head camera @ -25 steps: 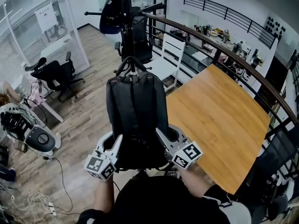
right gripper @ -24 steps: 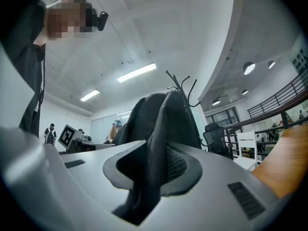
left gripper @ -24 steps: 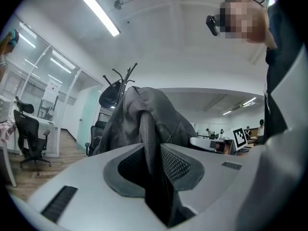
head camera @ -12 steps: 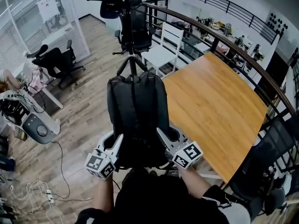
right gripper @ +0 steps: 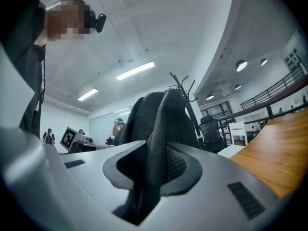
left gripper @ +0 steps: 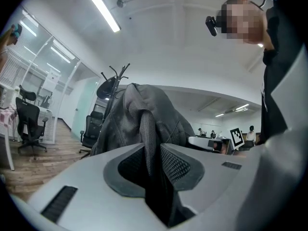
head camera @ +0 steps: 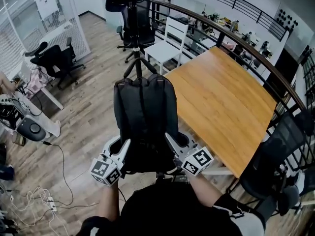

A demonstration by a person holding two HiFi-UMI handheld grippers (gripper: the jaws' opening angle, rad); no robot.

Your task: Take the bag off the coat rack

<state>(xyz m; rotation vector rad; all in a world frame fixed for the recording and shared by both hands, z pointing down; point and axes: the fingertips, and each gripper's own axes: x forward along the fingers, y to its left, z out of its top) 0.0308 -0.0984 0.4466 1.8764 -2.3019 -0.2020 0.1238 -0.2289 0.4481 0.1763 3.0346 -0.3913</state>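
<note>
Black fabric fills the middle of the scene: the bag is held up in front of the person, stretched out ahead and pinched at its near end from both sides. Look at the left gripper: its fingers are drawn close together, clamped on a fold of the bag's side that runs up between them. Same story on the right gripper, whose fingers are squeezed in on a mesh-edged strip of the bag. The bag's bulk reaches away from both pairs of fingers. Beyond its far end stands the coat rack, with something dark hanging near its top. A wooden tabletop lies off to the right of the right fingers.
</note>
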